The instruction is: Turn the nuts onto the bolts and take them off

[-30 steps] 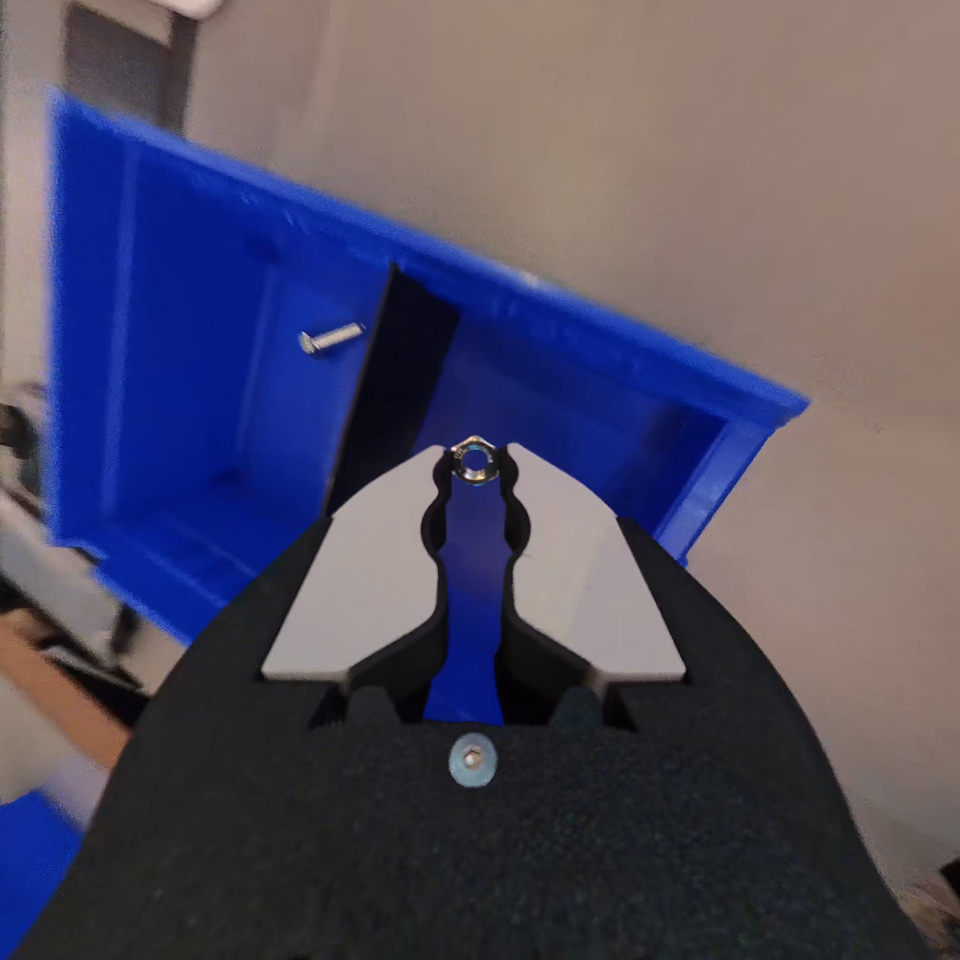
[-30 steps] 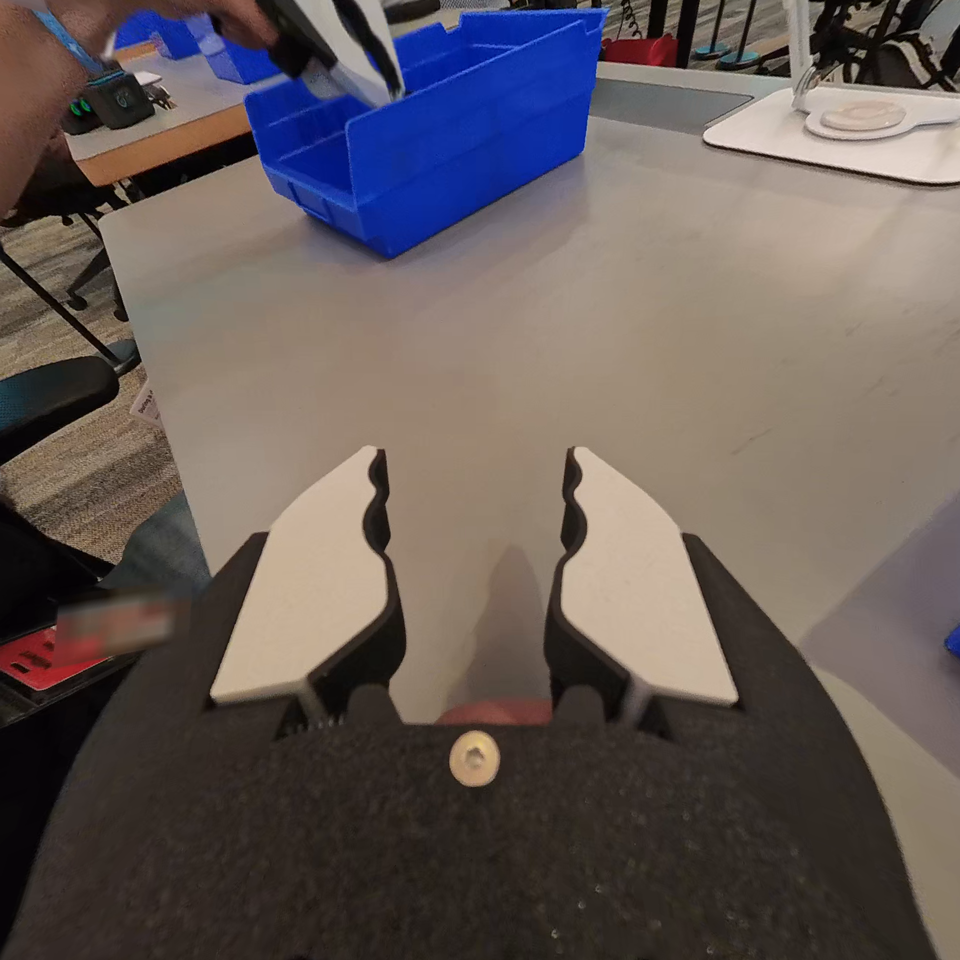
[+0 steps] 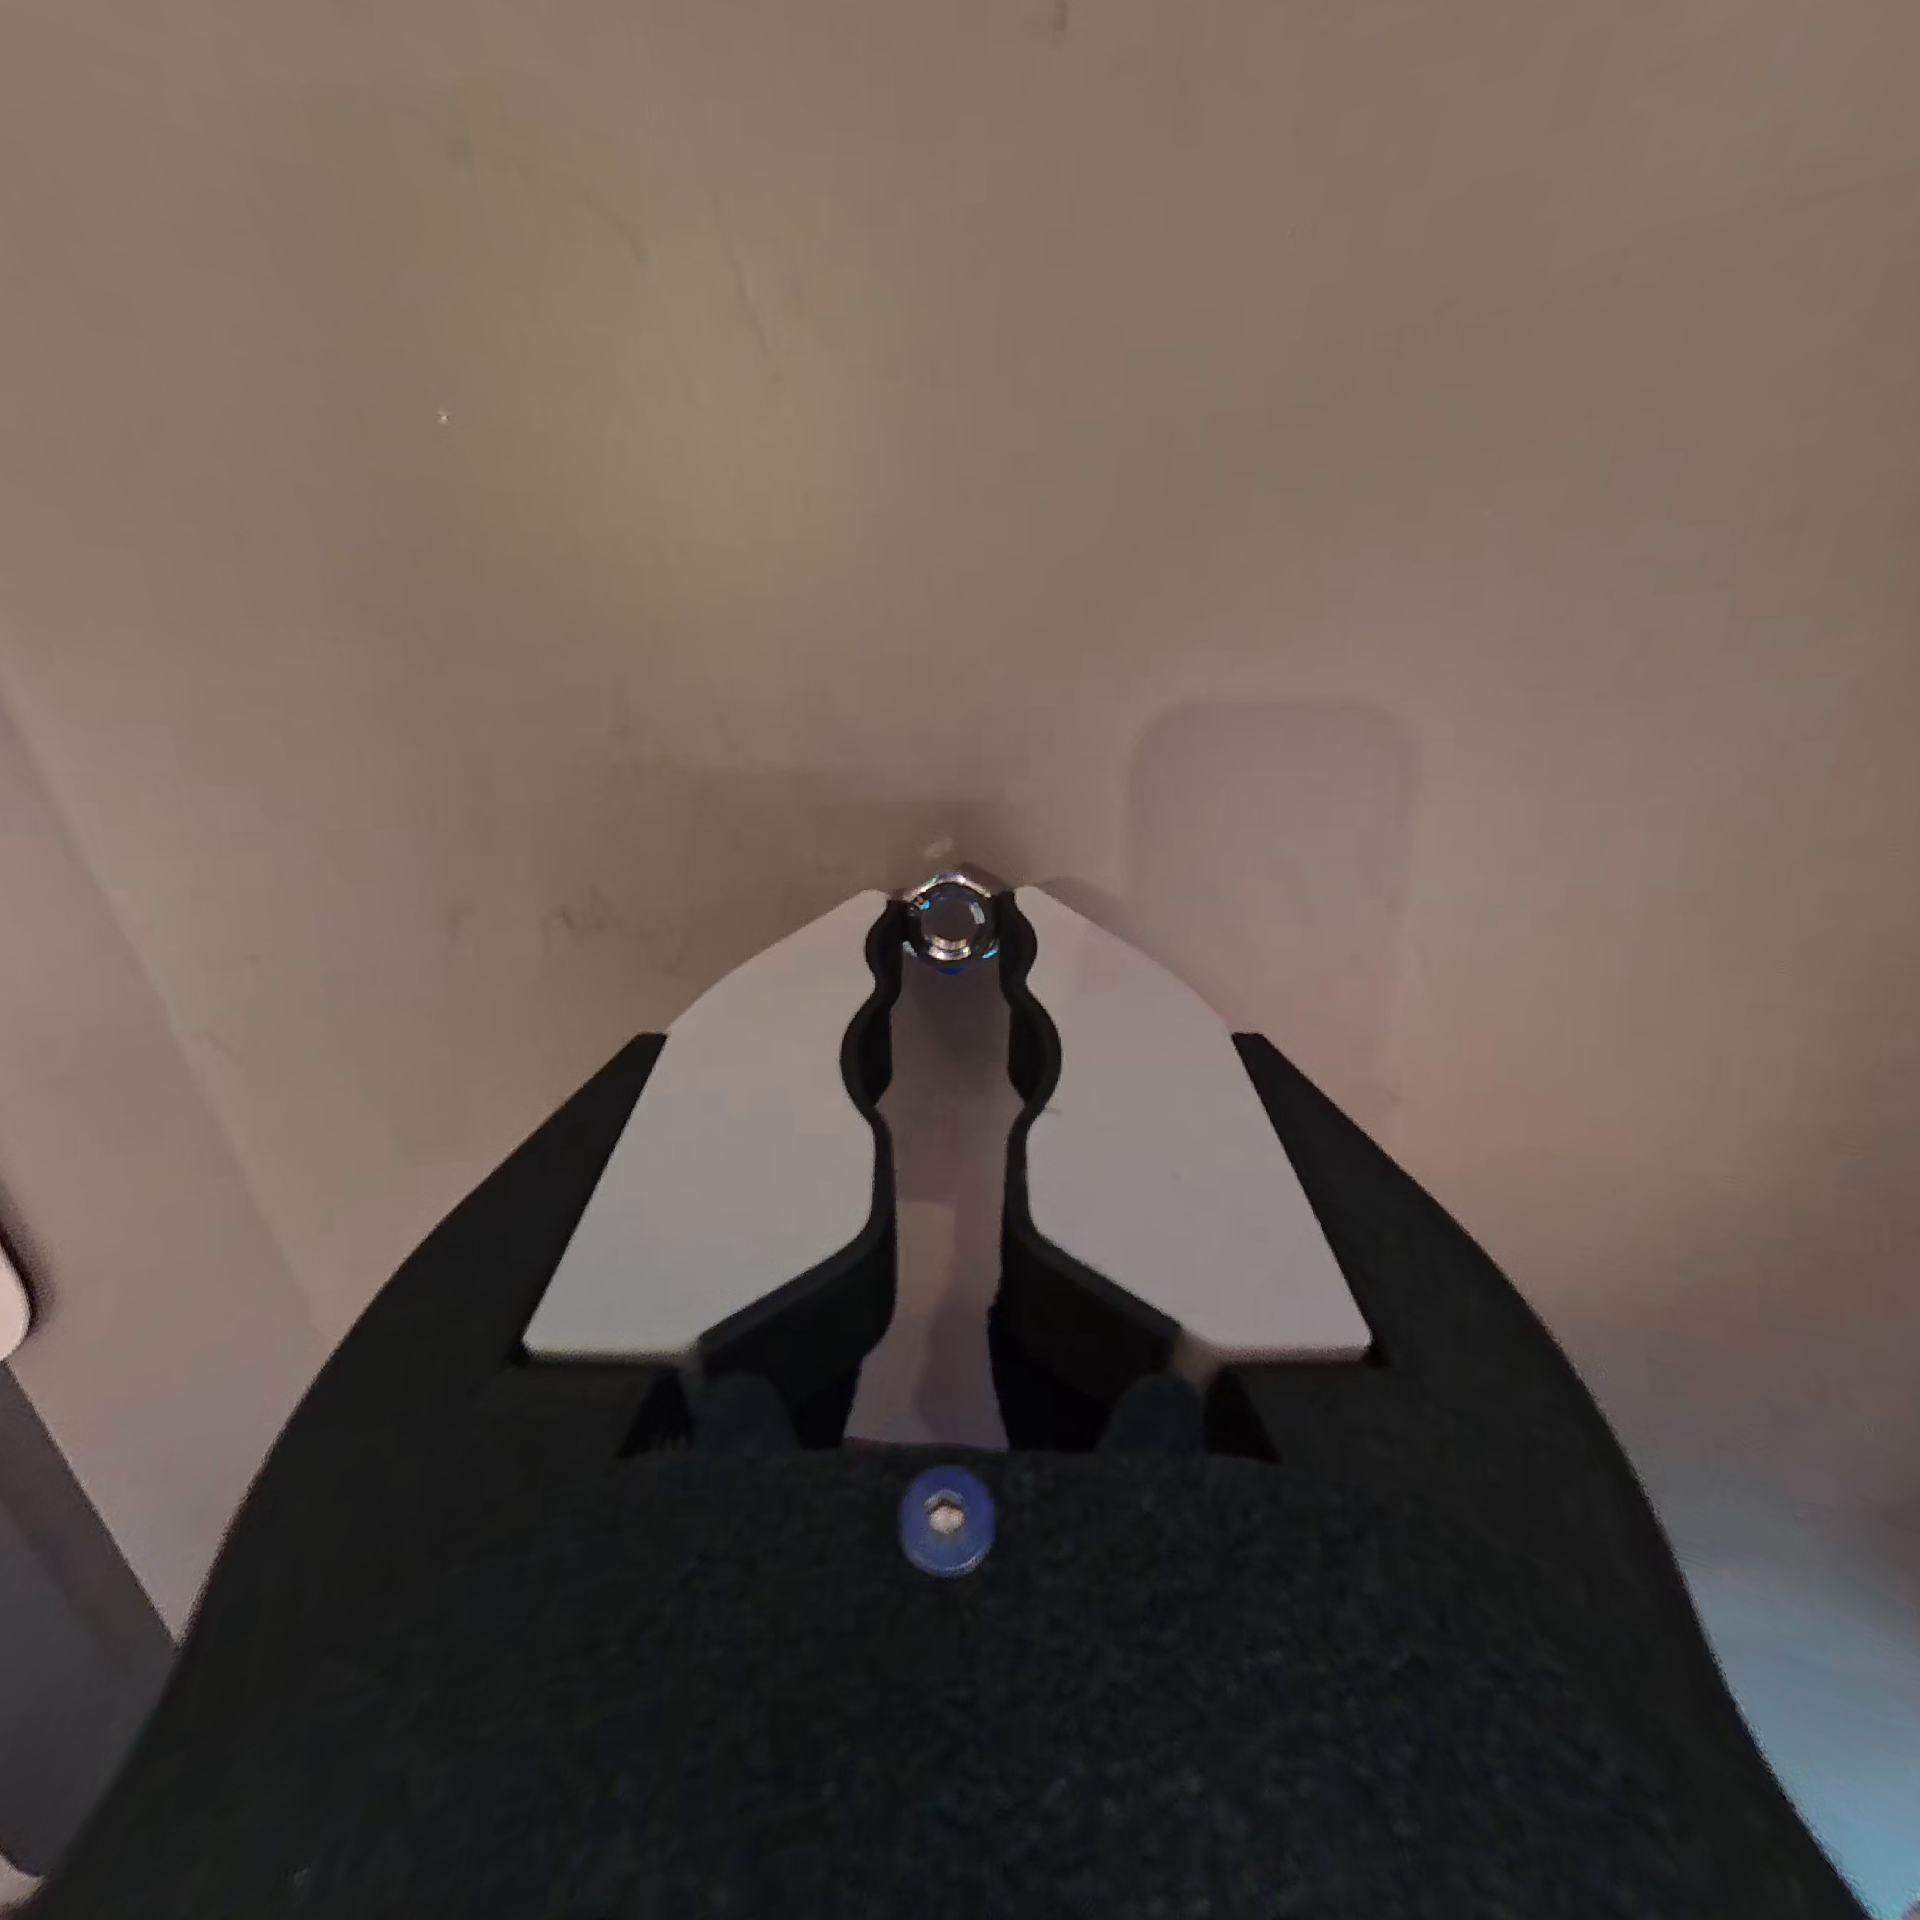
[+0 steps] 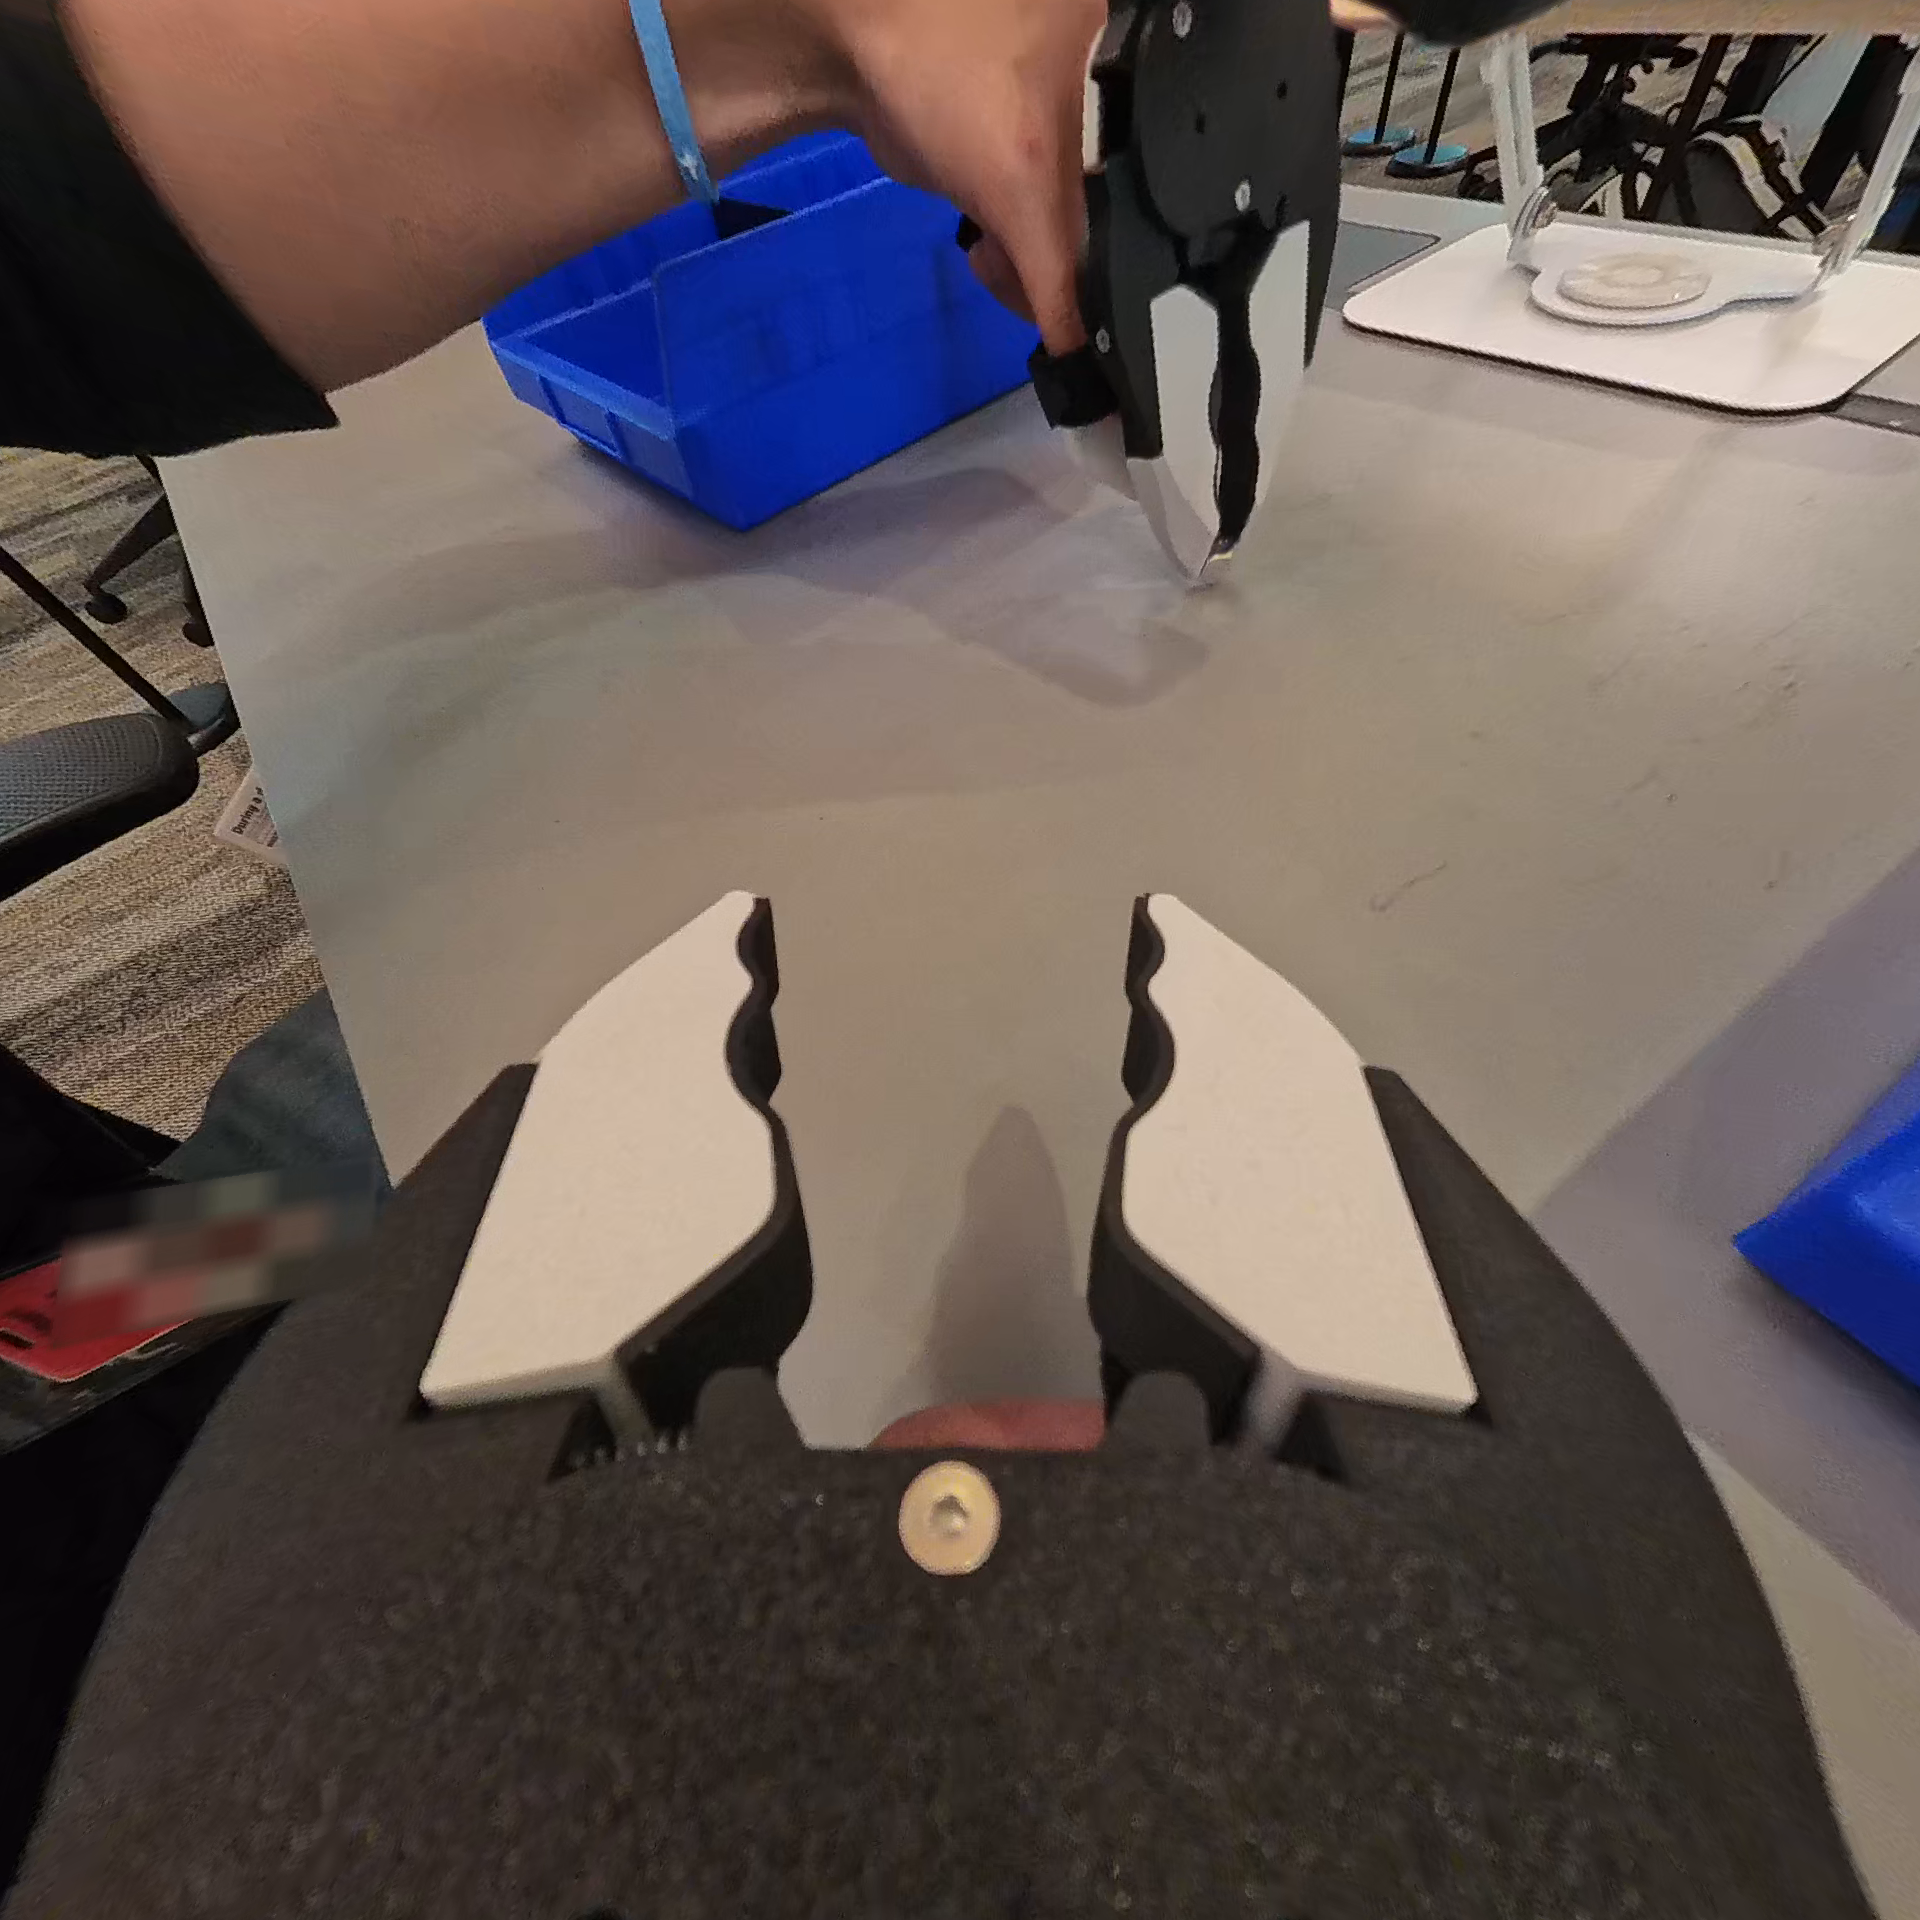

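Sitting right at the very tip of the left tongs [image 3: 951, 914] was the nut [image 3: 948, 923], a small shiny silver hex piece with a round hole straight through the middle, catching a bit of blue glint on its lower edge. It was pinched between the two fingertips [image 3: 821, 940], wedged into the first notch of their wavy black inner edges, so the left tongs were pressed together on it. From the right wrist view you could see those same tongs [image 4: 1210, 556] pointing almost straight down with the tip touching or just above the grey table [image 4: 1039, 790]; the nut itself was too small to make out from there.

Nothing on the nut in the way of markings that I could tell. A scrap of printed paper [image 4: 249, 821] lay on the carpet beside the table's left edge.

Behind and left of the nut stood a blue bin [image 4: 790, 343] with a divider inside it. Back right of it sat a white stand on a white tray [image 4: 1621, 322]. The hand [image 4: 966, 135] holding the left tongs wore a blue wristband [image 4: 670, 114]. Nearer the camera than the nut, the right tongs [image 4: 951, 956] were spread wide apart over bare table, gripping nothing. Another blue bin's corner [image 4: 1849, 1247] poked in at the far right edge.
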Available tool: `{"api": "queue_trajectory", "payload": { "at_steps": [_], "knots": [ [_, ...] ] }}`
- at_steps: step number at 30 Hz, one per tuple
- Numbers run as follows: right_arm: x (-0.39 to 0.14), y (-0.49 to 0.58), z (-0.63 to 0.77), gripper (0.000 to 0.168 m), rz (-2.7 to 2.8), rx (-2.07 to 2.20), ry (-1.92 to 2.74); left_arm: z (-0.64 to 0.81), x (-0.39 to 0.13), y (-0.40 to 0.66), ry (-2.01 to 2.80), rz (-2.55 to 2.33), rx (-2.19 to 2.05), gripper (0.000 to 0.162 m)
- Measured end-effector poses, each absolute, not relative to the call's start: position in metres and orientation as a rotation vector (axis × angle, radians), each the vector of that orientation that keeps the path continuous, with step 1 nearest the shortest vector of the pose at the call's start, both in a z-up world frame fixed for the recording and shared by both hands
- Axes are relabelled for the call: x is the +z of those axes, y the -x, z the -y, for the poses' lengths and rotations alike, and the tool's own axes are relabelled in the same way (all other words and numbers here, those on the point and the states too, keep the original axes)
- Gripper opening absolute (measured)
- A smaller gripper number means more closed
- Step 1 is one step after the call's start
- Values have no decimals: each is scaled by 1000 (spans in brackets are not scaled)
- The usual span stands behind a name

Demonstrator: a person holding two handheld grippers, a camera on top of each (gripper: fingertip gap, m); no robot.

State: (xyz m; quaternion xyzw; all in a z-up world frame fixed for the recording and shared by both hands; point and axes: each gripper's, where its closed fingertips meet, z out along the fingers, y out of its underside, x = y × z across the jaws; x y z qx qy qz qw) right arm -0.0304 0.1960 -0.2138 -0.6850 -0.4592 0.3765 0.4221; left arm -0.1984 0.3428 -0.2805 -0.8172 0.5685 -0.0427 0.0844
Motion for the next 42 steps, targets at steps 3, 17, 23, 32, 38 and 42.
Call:
{"api": "queue_trajectory", "payload": {
  "at_steps": [3, 17, 23, 32, 38, 42],
  "knots": [
    [-212, 30, -196, 64, 1151, 941, 1709, -342, -286, 198, 2450, -1698, -133, 16],
    [-216, 32, -192, 65, 1165, 968, 1720, -330, -124, 268, 2236, -1201, -253, 41],
    [-215, 38, -191, 65, 1187, 976, 1711, -335, -148, 399, 2514, -770, -127, 48],
    [-226, 41, -189, 64, 1221, 941, 1733, -355, -261, 479, 2844, -606, -45, 39],
    [-228, 37, -194, 64, 1195, 952, 1747, -352, -273, 470, 2865, -653, -177, 7],
    [-228, 37, -196, 64, 1187, 965, 1756, -345, -274, 473, 2876, -692, -116, 6]
  ]
}}
